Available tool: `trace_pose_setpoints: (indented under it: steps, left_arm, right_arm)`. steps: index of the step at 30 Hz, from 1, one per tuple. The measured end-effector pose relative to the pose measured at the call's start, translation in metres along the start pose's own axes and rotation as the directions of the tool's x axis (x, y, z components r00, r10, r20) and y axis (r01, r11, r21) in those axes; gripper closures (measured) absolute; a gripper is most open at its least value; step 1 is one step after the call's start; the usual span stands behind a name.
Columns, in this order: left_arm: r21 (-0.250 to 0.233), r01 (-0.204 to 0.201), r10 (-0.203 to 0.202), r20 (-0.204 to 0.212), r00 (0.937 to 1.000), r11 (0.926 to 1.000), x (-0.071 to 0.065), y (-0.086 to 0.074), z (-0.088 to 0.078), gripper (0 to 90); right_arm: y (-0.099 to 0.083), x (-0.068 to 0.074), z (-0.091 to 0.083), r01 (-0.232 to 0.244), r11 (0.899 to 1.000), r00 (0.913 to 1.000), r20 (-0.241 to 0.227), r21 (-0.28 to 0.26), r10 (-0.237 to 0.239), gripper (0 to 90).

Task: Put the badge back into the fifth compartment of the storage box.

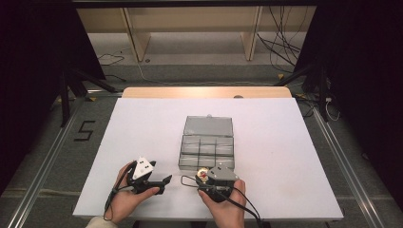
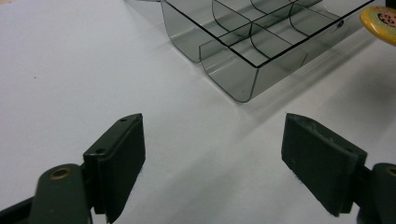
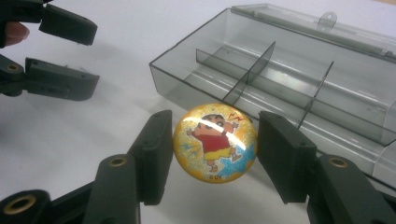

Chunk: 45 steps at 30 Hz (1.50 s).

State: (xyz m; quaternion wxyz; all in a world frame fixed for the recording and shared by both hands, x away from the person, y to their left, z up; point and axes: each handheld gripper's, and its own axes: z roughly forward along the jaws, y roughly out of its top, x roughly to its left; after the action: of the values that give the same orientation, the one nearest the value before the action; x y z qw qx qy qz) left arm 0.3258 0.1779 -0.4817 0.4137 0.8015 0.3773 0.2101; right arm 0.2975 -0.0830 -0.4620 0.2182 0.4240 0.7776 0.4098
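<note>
A round yellow badge (image 3: 215, 142) with a cartoon figure sits between the pads of my right gripper (image 3: 214, 154), which is shut on it by its rim. In the high view the badge (image 1: 202, 174) and right gripper (image 1: 205, 178) hover just before the front edge of a clear grey compartment box (image 1: 190, 164) whose lid lies open behind it. The box's compartments (image 3: 187, 88) look bare. My left gripper (image 1: 167, 180) rests low over the white table to the left, jaws open and holding nothing (image 2: 212, 140). It also appears in the right gripper view (image 3: 88, 56).
A white sheet (image 1: 142, 123) covers the table, with a wooden edge (image 1: 204, 91) at the far side. Black stands and cables lie on the floor beyond. The box corner (image 2: 233, 77) is close ahead of the left gripper.
</note>
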Motion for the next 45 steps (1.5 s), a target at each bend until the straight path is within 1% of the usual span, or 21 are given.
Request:
trace_pose_setpoints:
  steps: [5,11,14,16,23,31,36,38,42,45]
  left_arm:
    - [0.0,-0.002,0.002,-0.001,1.0,1.0,0.0,0.0,0.0,21.3]
    - [-0.001,0.002,-0.002,-0.001,1.0,1.0,0.0,0.0,0.0,21.4]
    - [0.002,-0.004,0.004,-0.002,1.0,1.0,0.0,0.0,0.0,21.4]
    - [-0.001,0.001,-0.001,-0.001,1.0,1.0,0.0,0.0,0.0,21.4]
    - [0.0,-0.002,0.002,-0.002,1.0,1.0,0.0,0.0,0.0,21.4]
    - [-0.002,0.001,-0.001,-0.001,1.0,1.0,0.0,0.0,0.0,21.4]
    - [-0.004,0.006,-0.006,-0.001,1.0,1.0,0.0,0.0,0.001,21.4]
    - [-0.004,0.006,-0.006,0.0,1.0,1.0,0.0,0.0,0.0,21.4]
    - [-0.004,0.006,-0.006,-0.002,1.0,1.0,0.0,0.0,0.0,21.5]
    - [-0.004,0.004,-0.004,0.0,1.0,1.0,0.0,0.0,0.001,21.5]
  right_arm:
    - [0.006,-0.001,-0.001,0.0,1.0,1.0,-0.003,-0.01,0.0,47.1]
    - [0.01,-0.004,-0.002,0.013,1.0,0.9999,-0.003,-0.014,-0.013,47.1]
    - [0.013,-0.006,-0.002,0.013,1.0,0.9999,-0.003,-0.017,-0.013,47.1]
    - [0.015,-0.007,-0.003,0.014,1.0,0.9999,-0.006,-0.017,-0.014,47.1]
    - [0.021,-0.013,-0.003,0.01,1.0,0.9999,-0.005,-0.019,-0.01,47.1]
    - [0.026,-0.019,-0.002,0.018,1.0,0.9998,-0.001,-0.015,-0.018,47.1]
    - [0.028,-0.022,-0.002,0.01,1.0,0.9999,-0.008,-0.011,-0.01,47.1]
    - [0.028,-0.024,-0.001,0.006,1.0,0.9998,-0.017,-0.011,-0.006,47.1]
    - [0.031,-0.028,-0.002,0.005,1.0,0.9998,-0.019,-0.012,-0.005,47.1]
    - [0.033,-0.031,-0.001,-0.014,1.0,0.9996,-0.025,-0.015,0.013,47.1]
